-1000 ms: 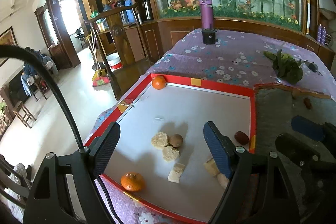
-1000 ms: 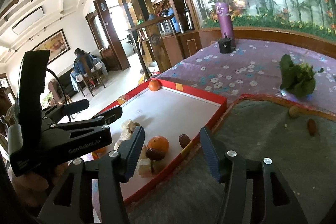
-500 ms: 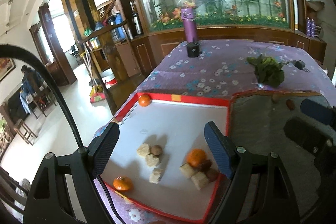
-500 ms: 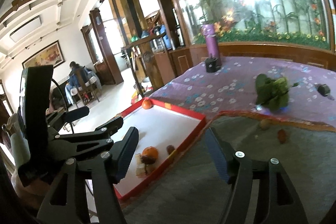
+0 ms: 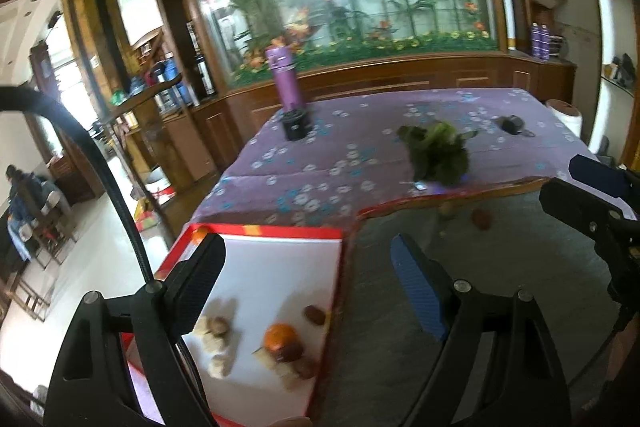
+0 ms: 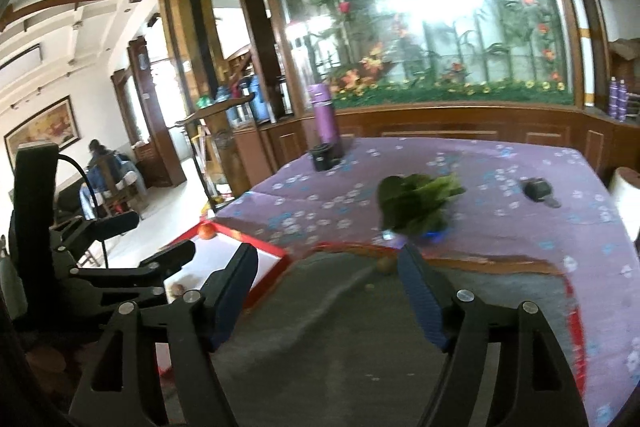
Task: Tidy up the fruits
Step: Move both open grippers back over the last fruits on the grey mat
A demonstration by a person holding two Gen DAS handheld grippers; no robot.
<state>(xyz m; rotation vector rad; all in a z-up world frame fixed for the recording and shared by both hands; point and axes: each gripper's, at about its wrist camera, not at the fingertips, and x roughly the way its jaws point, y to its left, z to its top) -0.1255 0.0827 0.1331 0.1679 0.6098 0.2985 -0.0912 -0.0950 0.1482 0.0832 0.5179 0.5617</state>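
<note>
A white tray with a red rim (image 5: 338, 267) lies at the table's left. On it sit an orange (image 5: 280, 335) with dark brown fruits against it, a brown date (image 5: 314, 313), and pale chunks around a brown round fruit (image 5: 218, 327). Another orange (image 6: 206, 231) sits in the tray's far corner. On the grey mat (image 5: 500, 267) lie a small brown fruit (image 5: 482, 218) and a pale one (image 6: 385, 264). My left gripper (image 5: 308, 279) is open and empty above the tray's right edge. My right gripper (image 6: 328, 291) is open and empty over the mat.
A leafy green bunch (image 5: 440, 155) lies on the purple flowered tablecloth (image 5: 360, 147) behind the mat. A purple bottle (image 5: 286, 83) and a black cup (image 5: 295, 125) stand at the far left. A small black object (image 6: 538, 189) lies at the far right.
Both grippers have swung right and pulled back from the tray towards the grey mat. The tray has slid to the lower left in both views. Both stay open and empty.
</note>
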